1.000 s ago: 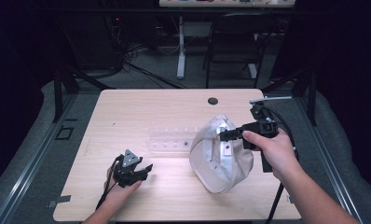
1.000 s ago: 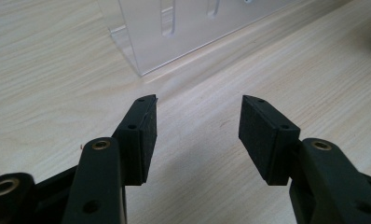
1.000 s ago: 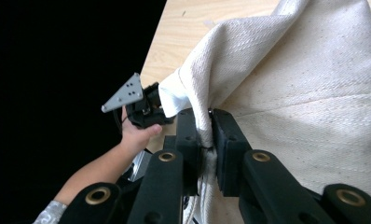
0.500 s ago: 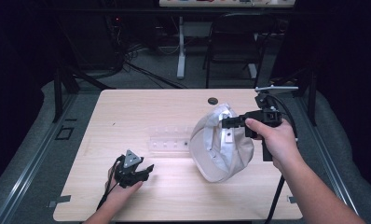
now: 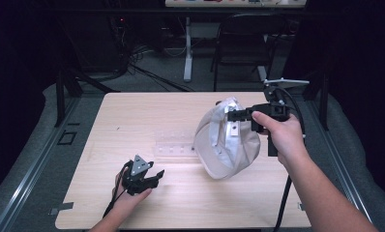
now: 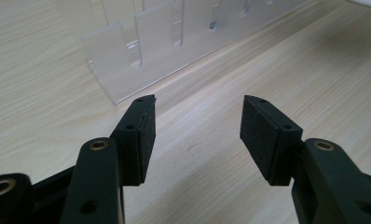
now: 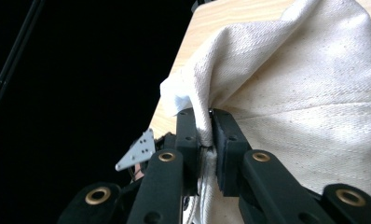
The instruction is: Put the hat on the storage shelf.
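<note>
Cap (image 5: 224, 145) — unmarked — in right gripper (image 5: 235, 115)

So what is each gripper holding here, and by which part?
The right gripper is clamped on a pinched fold of the white cloth cap near its edge, lifting it. The left gripper is open and holds nothing.

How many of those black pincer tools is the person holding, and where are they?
2. The left gripper rests low on the table's near left part, jaws open and empty. The right gripper is raised at the right, clamped on a white cap.
</note>
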A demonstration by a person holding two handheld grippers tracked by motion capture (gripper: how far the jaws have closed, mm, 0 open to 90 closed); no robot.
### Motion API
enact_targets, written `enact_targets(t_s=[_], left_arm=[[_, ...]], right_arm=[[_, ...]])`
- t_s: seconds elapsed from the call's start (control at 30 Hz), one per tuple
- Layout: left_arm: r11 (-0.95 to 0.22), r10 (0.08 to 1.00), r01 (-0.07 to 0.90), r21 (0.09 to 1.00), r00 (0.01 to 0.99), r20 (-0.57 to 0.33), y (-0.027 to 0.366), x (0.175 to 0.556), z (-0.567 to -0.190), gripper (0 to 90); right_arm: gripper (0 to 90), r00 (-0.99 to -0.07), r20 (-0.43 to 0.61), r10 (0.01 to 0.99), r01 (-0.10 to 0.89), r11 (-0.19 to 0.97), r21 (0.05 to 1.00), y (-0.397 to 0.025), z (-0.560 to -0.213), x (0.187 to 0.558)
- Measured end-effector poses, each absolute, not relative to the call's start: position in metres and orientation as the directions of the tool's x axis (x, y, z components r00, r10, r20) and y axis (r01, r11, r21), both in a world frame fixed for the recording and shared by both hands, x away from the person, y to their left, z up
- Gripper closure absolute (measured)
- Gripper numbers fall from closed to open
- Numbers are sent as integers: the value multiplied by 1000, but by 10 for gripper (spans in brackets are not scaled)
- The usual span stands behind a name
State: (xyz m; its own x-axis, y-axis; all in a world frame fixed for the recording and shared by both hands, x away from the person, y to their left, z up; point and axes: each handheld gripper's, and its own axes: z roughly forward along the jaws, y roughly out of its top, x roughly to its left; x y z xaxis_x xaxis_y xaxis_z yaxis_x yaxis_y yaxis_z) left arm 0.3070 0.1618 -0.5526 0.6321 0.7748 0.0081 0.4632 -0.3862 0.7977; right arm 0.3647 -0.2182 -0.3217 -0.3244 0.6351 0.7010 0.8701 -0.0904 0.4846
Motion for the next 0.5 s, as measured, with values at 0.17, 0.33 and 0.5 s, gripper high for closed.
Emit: enact_targets(t_s=[0.17, 0.33, 0.5], left_arm=[[-389, 758, 453, 802, 652, -1, 149, 304, -544, 472], [-388, 748, 452, 803, 664, -12, 135, 307, -539, 471], [-382, 740, 449, 807, 673, -24, 125, 311, -535, 469]], right_arm=[[822, -321, 702, 635, 864, -106, 492, -214, -317, 374], [822, -323, 698, 638, 857, -115, 502, -207, -312, 382], [821, -325, 696, 641, 853, -118, 508, -201, -309, 389]])
